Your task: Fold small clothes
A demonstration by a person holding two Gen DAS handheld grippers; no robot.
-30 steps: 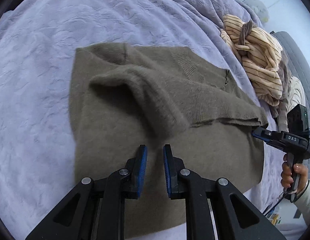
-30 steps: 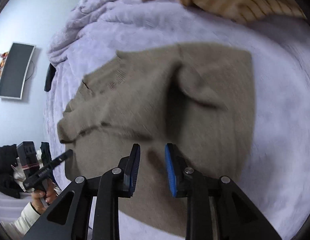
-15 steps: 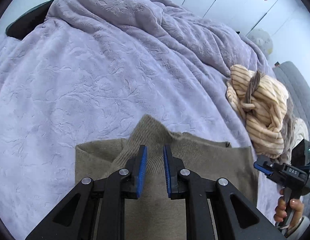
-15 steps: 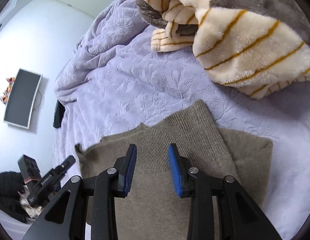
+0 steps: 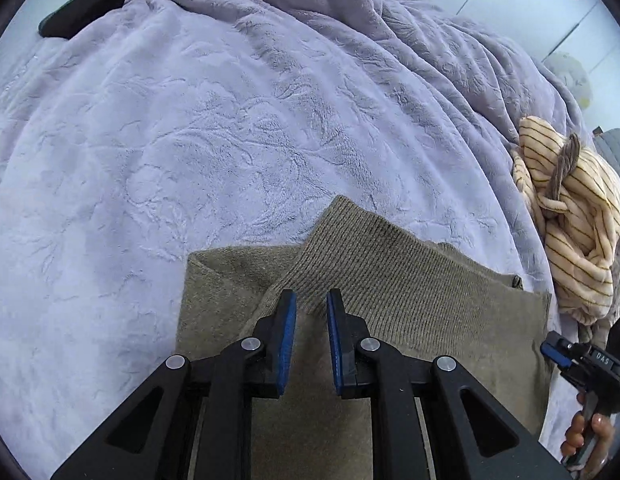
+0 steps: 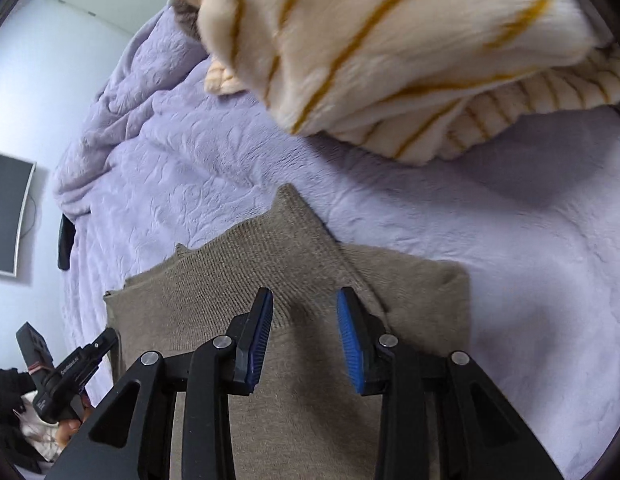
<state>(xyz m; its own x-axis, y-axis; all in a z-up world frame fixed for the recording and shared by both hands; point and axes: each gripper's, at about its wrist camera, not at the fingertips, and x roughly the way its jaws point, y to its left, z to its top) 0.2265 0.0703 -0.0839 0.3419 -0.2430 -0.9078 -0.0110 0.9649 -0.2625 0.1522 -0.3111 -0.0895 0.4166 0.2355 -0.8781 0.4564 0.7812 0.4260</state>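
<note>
An olive-brown knit sweater [image 5: 410, 292] lies folded on the lilac blanket [image 5: 189, 140], its ribbed band on top; it also shows in the right wrist view [image 6: 237, 276]. My left gripper [image 5: 311, 306] hovers over the sweater's ribbed edge, jaws a little apart and empty. My right gripper [image 6: 304, 306] is open over the ribbed band near the sweater's far corner, holding nothing. The right gripper also shows at the right edge of the left wrist view [image 5: 582, 360], and the left gripper at the lower left of the right wrist view [image 6: 69, 372].
A cream garment with thin yellow stripes [image 5: 570, 216] lies heaped on the blanket beside the sweater, close above my right gripper [image 6: 390, 48]. The blanket is bunched into folds at the far side [image 5: 350, 12]. A monitor [image 6: 5, 212] hangs on the wall.
Both grippers have moved forward over the sweater toward its far edge. The raised fold seen a second ago now lies flat. The right jaws have opened wider.
</note>
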